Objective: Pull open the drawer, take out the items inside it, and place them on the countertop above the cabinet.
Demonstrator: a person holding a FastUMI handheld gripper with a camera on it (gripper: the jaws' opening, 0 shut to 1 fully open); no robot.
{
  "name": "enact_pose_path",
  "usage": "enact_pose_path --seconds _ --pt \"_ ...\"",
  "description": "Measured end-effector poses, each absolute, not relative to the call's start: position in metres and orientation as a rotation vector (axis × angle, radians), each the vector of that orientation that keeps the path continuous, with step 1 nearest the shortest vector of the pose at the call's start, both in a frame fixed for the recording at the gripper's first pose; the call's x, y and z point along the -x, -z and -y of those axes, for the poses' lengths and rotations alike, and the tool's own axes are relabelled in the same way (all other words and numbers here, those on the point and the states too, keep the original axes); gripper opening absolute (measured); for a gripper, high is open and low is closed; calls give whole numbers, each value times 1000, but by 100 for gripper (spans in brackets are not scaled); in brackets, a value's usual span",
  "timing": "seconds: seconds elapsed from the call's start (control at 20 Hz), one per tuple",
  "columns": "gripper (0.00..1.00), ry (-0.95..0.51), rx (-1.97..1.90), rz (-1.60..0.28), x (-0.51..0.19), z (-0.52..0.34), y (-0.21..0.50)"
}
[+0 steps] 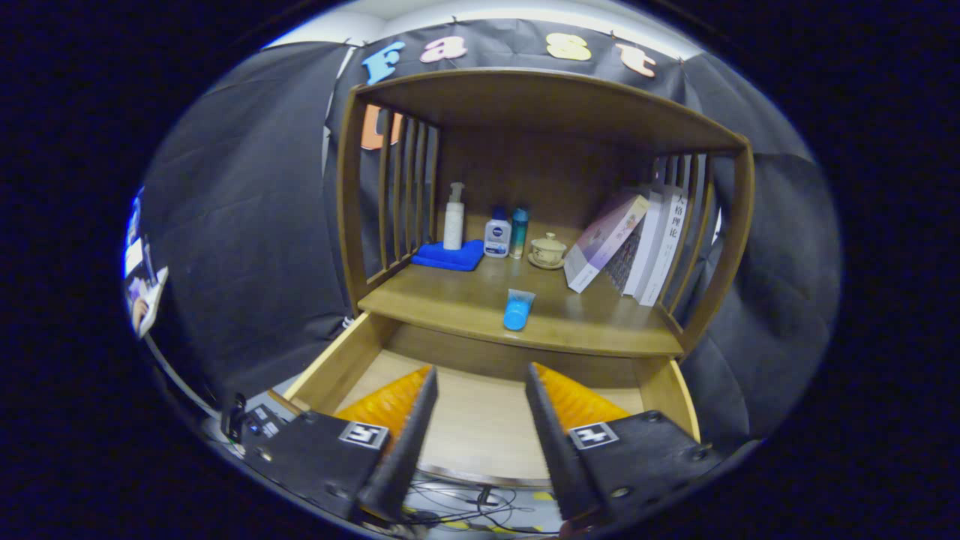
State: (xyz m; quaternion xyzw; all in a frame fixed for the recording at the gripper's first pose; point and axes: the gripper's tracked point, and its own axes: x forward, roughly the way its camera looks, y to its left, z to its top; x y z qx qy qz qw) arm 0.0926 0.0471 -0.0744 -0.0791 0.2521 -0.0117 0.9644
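The wooden drawer (341, 360) stands pulled open under the cabinet's countertop (592, 326). Its pale floor shows bare between my fingers. My gripper (480, 375) hovers over the drawer, open, with nothing between its fingers. A blue tube (517, 309) lies on the countertop just beyond the fingers, near the front edge, cap toward me.
At the back of the countertop stand a white pump bottle (453, 217) on a blue cloth (450, 256), a small white-and-blue bottle (497, 234), a teal bottle (518, 231) and a lidded cup (548, 250). Books (637, 244) lean at the right. Slatted side walls flank the shelf. Cables (465, 499) lie below the drawer.
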Motion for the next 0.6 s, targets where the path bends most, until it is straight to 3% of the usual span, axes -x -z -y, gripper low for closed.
enact_pose_path --seconds 0.1,0.2,0.6 --pt "91 18 158 -484 -79 -52 85" --pt "98 -17 156 -446 -69 -60 97" --pt "100 31 124 -337 -16 -39 145"
